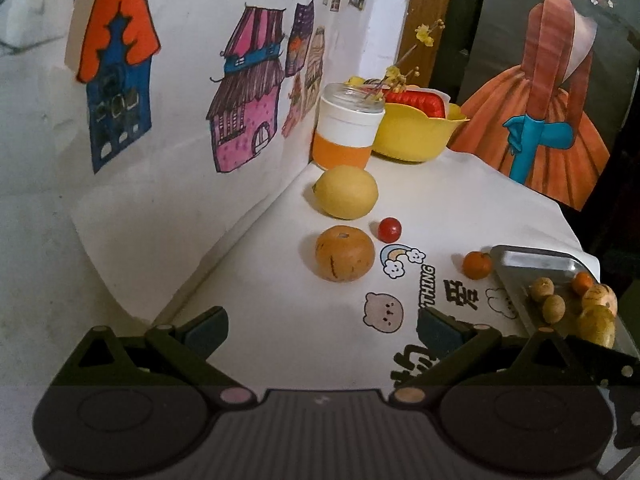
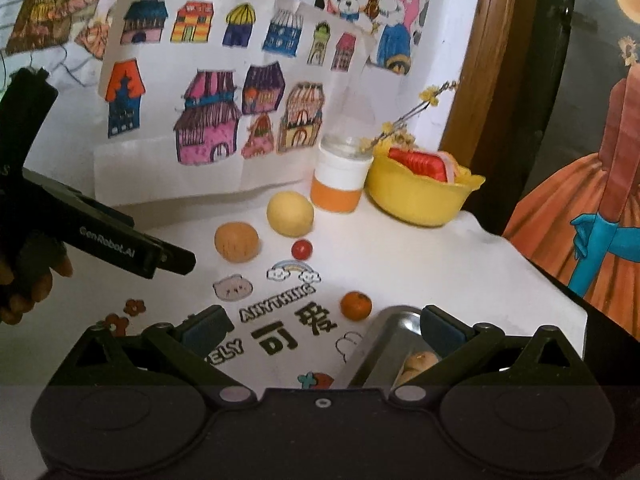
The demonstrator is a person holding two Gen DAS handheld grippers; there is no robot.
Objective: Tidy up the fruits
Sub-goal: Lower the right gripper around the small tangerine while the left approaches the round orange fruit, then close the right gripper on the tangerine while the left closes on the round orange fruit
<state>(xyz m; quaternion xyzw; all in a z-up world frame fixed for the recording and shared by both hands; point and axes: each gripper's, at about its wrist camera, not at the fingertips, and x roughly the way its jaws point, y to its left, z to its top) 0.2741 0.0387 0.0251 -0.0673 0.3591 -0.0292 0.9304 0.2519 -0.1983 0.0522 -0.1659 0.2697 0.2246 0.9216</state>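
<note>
A white table (image 2: 460, 272) carries printed stickers: the words "ANYTHING" and Chinese characters reading "可爱", with a rainbow, a bear face and small flowers. Behind it hangs a large sheet of coloured house drawings (image 2: 224, 92). At the back of the table stands a yellow bowl (image 2: 416, 200) holding something red, and just beside it a glass jar (image 2: 340, 180) with white and orange bands. A metal tray (image 1: 560, 276) sits at the near right and holds several small brownish and orange fruits. On the table itself lie a yellow lemon (image 1: 346, 192), a tan round fruit (image 1: 345, 253) just in front of it, a small orange mandarin (image 1: 477, 265) beside the tray's corner, and a tiny red tomato (image 1: 389, 229). The left gripper (image 1: 320, 330), marked "GenRobot.AI" on its side, hovers near the tan fruit, fingers spread wide and empty. The right gripper (image 2: 324, 326) is likewise spread apart, holding nothing, above the tray's edge.
</note>
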